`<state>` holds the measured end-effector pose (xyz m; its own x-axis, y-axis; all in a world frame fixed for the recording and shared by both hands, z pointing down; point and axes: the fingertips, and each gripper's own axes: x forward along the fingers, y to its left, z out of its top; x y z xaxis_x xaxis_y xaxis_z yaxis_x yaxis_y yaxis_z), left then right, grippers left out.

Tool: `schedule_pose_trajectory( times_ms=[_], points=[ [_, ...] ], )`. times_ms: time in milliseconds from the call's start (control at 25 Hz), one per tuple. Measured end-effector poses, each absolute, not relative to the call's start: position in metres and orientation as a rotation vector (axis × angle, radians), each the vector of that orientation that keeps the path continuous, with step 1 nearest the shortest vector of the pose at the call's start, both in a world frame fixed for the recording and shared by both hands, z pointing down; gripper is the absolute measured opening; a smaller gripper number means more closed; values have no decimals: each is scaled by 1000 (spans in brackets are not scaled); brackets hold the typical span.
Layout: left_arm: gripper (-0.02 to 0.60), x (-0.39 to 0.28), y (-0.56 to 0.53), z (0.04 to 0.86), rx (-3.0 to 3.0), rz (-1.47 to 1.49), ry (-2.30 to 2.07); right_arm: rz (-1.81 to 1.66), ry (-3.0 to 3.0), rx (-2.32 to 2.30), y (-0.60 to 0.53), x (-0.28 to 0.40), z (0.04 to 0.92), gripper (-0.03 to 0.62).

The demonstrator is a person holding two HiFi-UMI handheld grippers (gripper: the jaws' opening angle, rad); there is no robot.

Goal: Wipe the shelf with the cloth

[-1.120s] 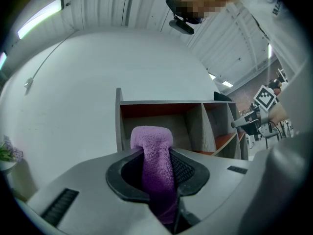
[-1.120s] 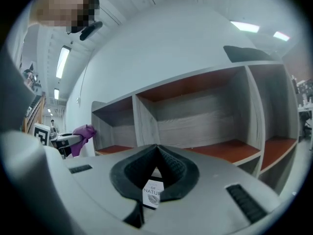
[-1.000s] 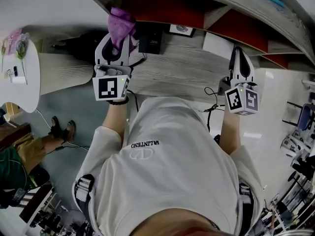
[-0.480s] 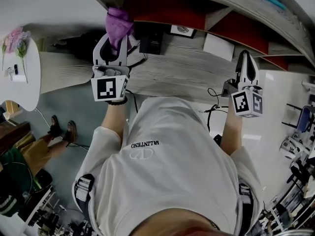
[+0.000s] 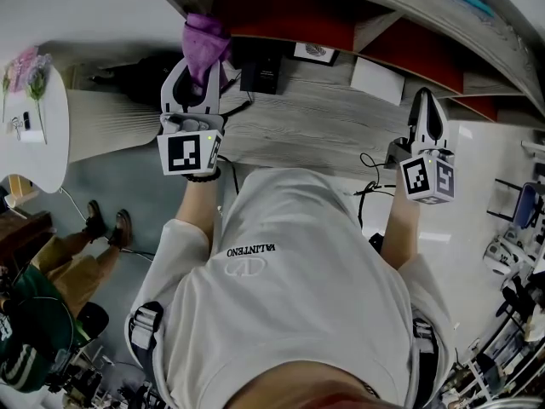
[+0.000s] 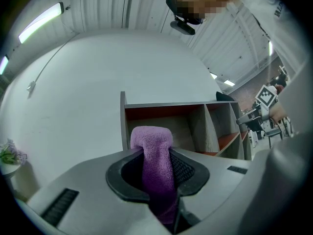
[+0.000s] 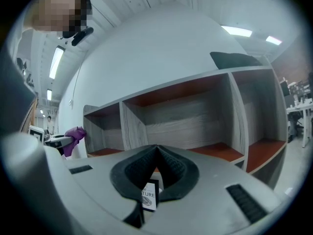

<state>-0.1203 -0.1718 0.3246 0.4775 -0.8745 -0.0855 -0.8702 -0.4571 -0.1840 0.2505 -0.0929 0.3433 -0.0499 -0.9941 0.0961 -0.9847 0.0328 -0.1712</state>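
Left gripper point(image 5: 204, 68) is clamped on the purple cloth point(image 5: 207, 41), which pokes toward the shelf point(image 5: 289, 17) at 12 o'clock, right by its left cubby. Right gripper point(image 5: 425, 100) is closed and empty, so left's nearer.

We see a round white table point(image 5: 34, 156) at the far left. Pink flowers point(image 5: 25, 71) lie on its upper edge, with a few small items we cannot identify just below them. Below the table, another person stands on the blue-grey floor point(image 5: 136, 203), in a green top point(image 5: 25, 331), tan trousers point(image 5: 68, 258) and dark shoes point(image 5: 106, 224). Well to the right of the table runs a grey wood-grain desktop point(image 5: 315, 126). On it, going away from the table, are a black box point(image 5: 262, 68), a small printed card point(image 5: 313, 52) and a white box point(image 5: 376, 79). A black cable point(image 5: 370, 173) loops off the desktop's near edge, on the side far from the table.
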Motion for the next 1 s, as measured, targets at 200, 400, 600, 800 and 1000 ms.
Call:
schedule_pose_trajectory(
  times_ms=[200,400,600,800,1000],
  points=[
    [89,-119,-171,324,-2519,-33,1508,-283,2209,-2129,-92,253,341,-2],
    [89,-119,-171,324,-2517,-31,1511,-276,2207,-2135,-90,255,341,-3],
    [89,-119,-170,323,-2516,-31,1507,-278,2201,-2129,-90,256,339,-2],
    [89,-119,-170,325,-2520,-32,1510,-284,2198,-2121,-89,254,339,-3],
    [89,-118,-169,324,-2525,-23,1507,-273,2204,-2133,-88,255,339,-2]
  ],
)
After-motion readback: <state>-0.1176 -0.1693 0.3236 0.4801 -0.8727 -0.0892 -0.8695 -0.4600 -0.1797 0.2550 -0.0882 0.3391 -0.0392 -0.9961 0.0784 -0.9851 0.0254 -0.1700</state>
